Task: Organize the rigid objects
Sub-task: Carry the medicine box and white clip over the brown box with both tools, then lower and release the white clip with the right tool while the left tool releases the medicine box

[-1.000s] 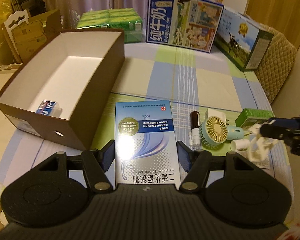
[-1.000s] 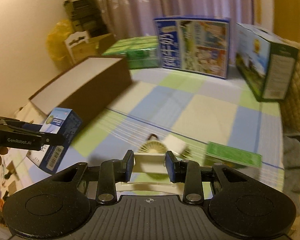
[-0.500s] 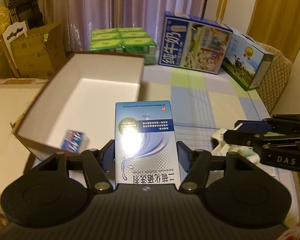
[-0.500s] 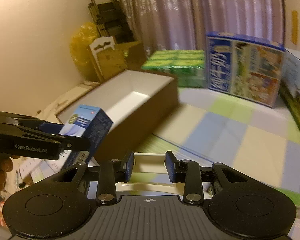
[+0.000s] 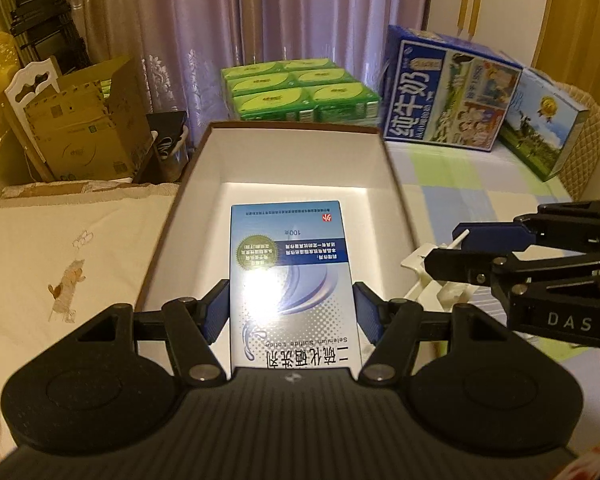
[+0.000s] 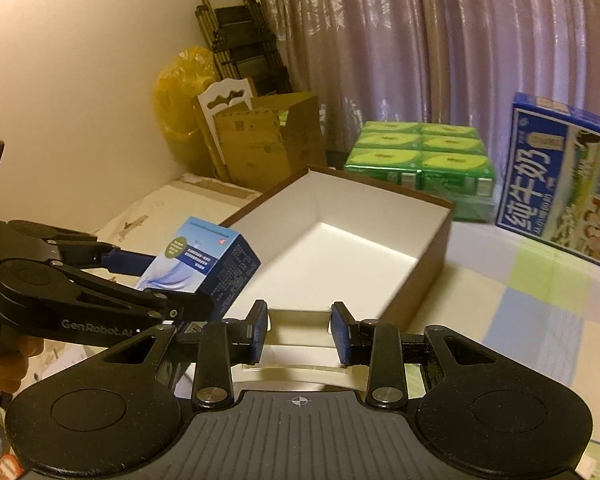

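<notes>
My left gripper (image 5: 292,306) is shut on a blue and white lotion box (image 5: 290,276), which hangs over the white inside of the brown storage box (image 5: 296,130). The held lotion box hides part of the storage box floor. To the right, my right gripper (image 5: 446,246) is shut on a white plastic rack-like piece (image 5: 424,276) beside the storage box's right wall. In the right wrist view the white plastic piece (image 6: 296,374) sits between the pads of the right gripper (image 6: 299,330), near the storage box (image 6: 432,240). The left gripper (image 6: 168,280) carries the lotion box (image 6: 204,264) at the left.
Green packs (image 5: 300,96) and two big milk cartons (image 5: 448,92) (image 5: 544,128) stand behind the storage box on the checked sheet (image 5: 460,184). A cardboard box (image 5: 88,132) and cream blanket (image 5: 60,260) lie to the left. A person's fingers (image 6: 12,360) grip the left handle.
Both grippers have swung left, away from the pile of small items, to the brown storage box. The lotion box now hangs over its inside, and the white piece came along.
</notes>
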{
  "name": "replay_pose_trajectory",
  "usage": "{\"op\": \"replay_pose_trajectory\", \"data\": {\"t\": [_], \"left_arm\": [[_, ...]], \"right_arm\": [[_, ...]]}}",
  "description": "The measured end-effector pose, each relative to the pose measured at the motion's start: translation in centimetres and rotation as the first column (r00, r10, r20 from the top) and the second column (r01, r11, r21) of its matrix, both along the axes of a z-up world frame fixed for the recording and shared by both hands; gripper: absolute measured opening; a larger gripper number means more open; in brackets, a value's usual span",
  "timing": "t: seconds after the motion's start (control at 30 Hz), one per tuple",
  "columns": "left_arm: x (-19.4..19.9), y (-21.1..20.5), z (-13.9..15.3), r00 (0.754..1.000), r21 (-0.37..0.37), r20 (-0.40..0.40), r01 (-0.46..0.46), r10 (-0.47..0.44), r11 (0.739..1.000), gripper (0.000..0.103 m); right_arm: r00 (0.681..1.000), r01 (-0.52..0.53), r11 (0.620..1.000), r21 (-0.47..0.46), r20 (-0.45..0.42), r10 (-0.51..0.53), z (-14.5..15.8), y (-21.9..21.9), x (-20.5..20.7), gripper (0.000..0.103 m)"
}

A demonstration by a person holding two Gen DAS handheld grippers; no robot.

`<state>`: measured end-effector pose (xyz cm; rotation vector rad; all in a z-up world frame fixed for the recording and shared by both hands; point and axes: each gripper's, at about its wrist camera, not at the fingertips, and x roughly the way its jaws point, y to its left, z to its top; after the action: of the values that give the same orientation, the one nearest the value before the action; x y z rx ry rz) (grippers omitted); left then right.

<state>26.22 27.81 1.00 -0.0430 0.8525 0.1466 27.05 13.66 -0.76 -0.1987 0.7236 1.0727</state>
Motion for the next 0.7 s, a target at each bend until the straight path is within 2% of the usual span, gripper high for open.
{"op": "replay_pose_trajectory", "data": {"t": [0.33, 0.7], "left_arm": [[4.7, 5.0, -2.8, 0.996, 0.021, -0.060, 0.071, -0.070, 0.997, 0.061], [8.1, 6.4, -6.4, 0.983, -0.004, -0.133, 0.124, -0.123, 0.992, 0.061]], "right_arm": [[1.000, 0.003, 0.995, -0.104, -0.007, -0.003, -3.2, 6.1, 1.6, 0.031], [0.999, 0.026, 0.979, -0.202, -0.036, -0.033, -6.8, 9.0, 3.8, 0.031]]}}
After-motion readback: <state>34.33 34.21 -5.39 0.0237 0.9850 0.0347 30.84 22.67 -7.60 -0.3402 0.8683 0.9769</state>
